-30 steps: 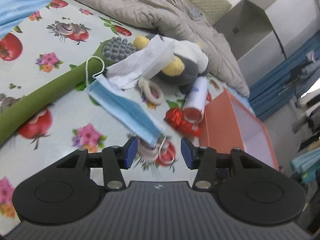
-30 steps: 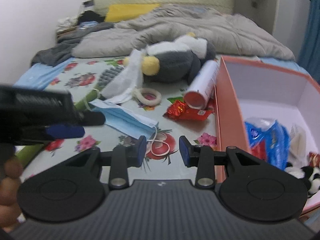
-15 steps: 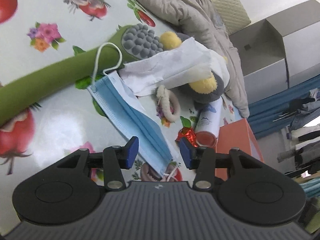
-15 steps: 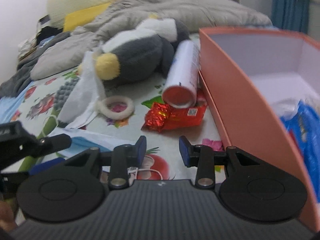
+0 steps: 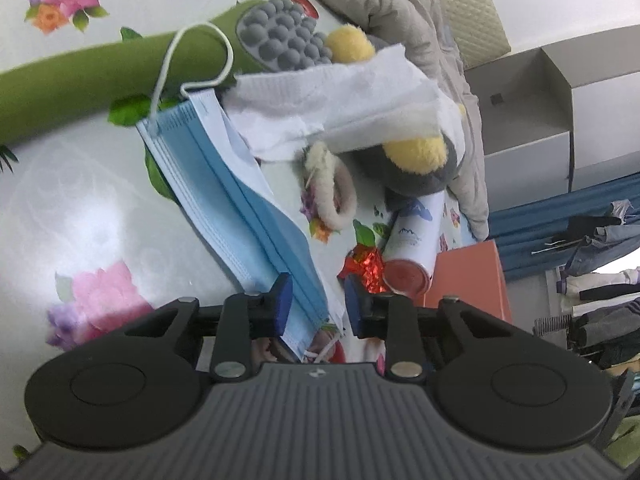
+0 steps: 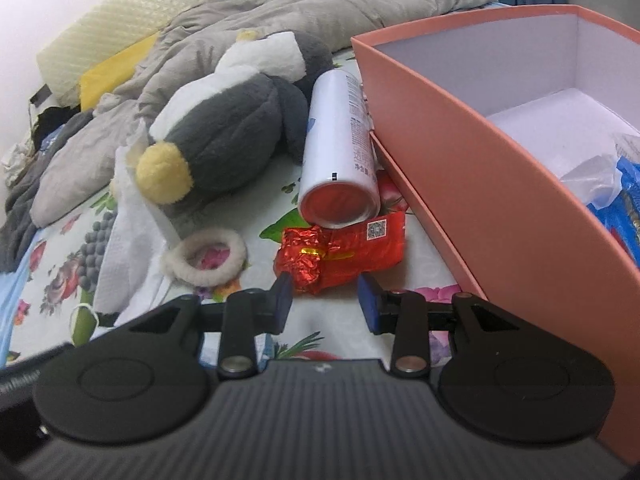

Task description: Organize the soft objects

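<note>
The left gripper (image 5: pixel 318 303) hangs low over the floral sheet (image 5: pixel 80 208), its jaws apart around the near end of the mask (image 5: pixel 236 196), the left pad touching its edge. The mask is pleated blue, lying flat and slanting away toward the penguin (image 5: pixel 420 156), one ear loop (image 5: pixel 192 60) draped on a green tube (image 5: pixel 80 76); a tissue (image 5: pixel 336 108) lies just beyond it. The right gripper (image 6: pixel 325 302) is level, jaws apart and holding nothing, just short of the red wrapper (image 6: pixel 340 248), which lies in front of the penguin (image 6: pixel 224 140), under the can (image 6: pixel 340 160) and beside the box (image 6: pixel 500 184).
</note>
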A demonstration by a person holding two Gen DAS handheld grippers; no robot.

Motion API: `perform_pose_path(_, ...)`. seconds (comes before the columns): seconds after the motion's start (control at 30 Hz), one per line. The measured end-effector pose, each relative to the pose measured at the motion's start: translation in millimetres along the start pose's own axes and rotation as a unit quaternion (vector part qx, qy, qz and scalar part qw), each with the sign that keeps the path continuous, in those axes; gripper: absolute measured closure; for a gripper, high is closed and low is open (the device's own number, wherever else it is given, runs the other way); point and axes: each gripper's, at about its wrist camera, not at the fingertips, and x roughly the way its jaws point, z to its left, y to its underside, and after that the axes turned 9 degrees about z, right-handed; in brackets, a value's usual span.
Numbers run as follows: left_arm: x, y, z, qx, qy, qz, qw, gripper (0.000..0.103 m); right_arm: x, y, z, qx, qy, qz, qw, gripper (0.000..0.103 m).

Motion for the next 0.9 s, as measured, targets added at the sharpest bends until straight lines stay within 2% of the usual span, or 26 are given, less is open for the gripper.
perform_pose_path(0.13,5,0,1,-0.01,0.001,0.002,0.9999,0.077,-1,-3,-3,0.019,0.001,-0.009,1.0,0.064)
perform_pose_path(0.27,7,1,1,-0.014,0.003,0.002,0.9999,0.081,4,-4,-8,0.04,0.006,0.004,0.999,0.064)
perform_pose_path(0.43,11,2,-2,-0.012,0.003,0.005,0.9999,0.083,7,-6,-14,0.061,0.012,-0.002,0.998,0.064)
perform_pose_path(0.57,16,2,-5,-0.007,-0.003,0.01,0.9999,0.094,10,-8,-18,0.072,0.008,-0.005,0.997,0.064)
perform_pose_path(0.63,17,2,-7,-0.002,-0.01,0.009,0.9999,0.096,12,-8,-18,0.071,0.005,-0.005,0.997,0.078)
perform_pose_path(0.7,16,2,-7,0.0,-0.011,0.009,0.9999,0.098,11,-8,-19,0.073,-0.001,-0.005,0.997,0.086)
perform_pose_path(0.83,8,4,-14,0.032,-0.01,0.006,0.9994,0.102,4,-7,-19,0.075,-0.014,-0.022,0.997,0.095)
perform_pose_path(0.9,3,5,-20,0.049,-0.012,0.006,0.9987,0.102,-3,-7,-17,0.068,-0.016,-0.032,0.997,0.096)
